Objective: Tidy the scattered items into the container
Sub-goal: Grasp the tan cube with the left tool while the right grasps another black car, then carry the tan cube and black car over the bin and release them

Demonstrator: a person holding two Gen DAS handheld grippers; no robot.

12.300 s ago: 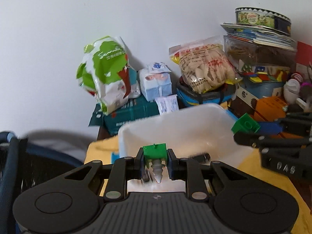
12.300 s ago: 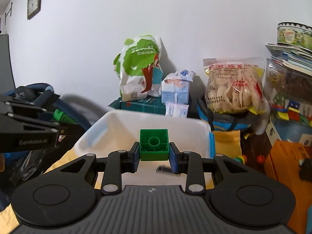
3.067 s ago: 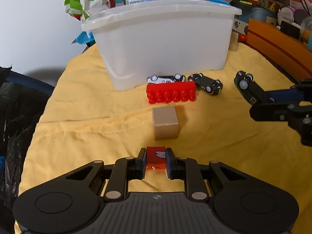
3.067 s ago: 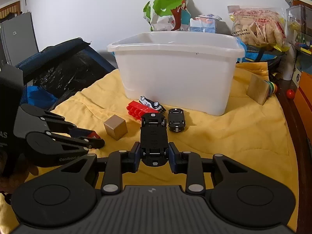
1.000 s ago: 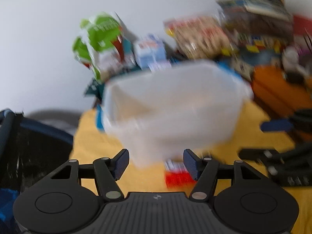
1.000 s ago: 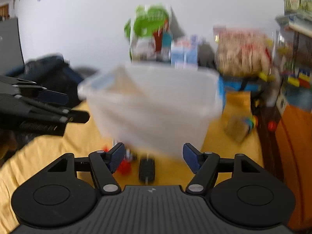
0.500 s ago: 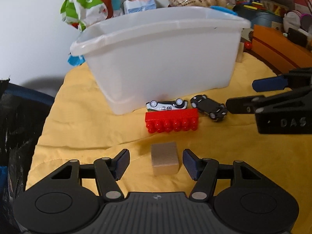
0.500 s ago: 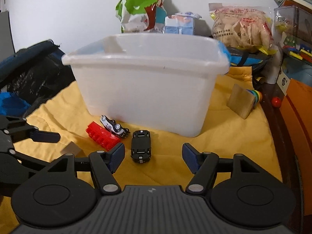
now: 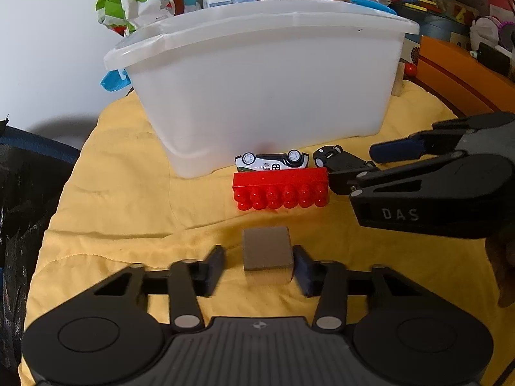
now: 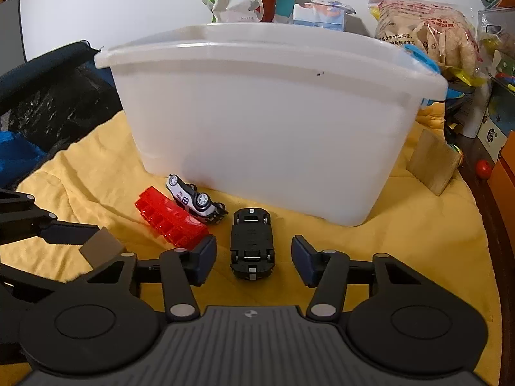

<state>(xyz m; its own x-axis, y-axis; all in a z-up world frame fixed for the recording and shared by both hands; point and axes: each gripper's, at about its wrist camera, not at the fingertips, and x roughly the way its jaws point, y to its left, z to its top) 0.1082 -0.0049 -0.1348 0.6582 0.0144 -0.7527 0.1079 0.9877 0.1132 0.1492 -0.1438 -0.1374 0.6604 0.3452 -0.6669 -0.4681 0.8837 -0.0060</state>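
Both tools closing around toys on the yellow cloth

The left tool (image 9: 259,265) closes with the wooden cube (image 9: 267,255) between its fingers, the right finger about touching it, the left still clear. The right tool (image 10: 252,259) closes around the upturned black car (image 10: 252,244), gaps on both sides. The red brick (image 9: 281,186) and white car (image 9: 272,162) lie before the white tub (image 9: 273,74) at the cloth's (image 9: 128,212) far edge
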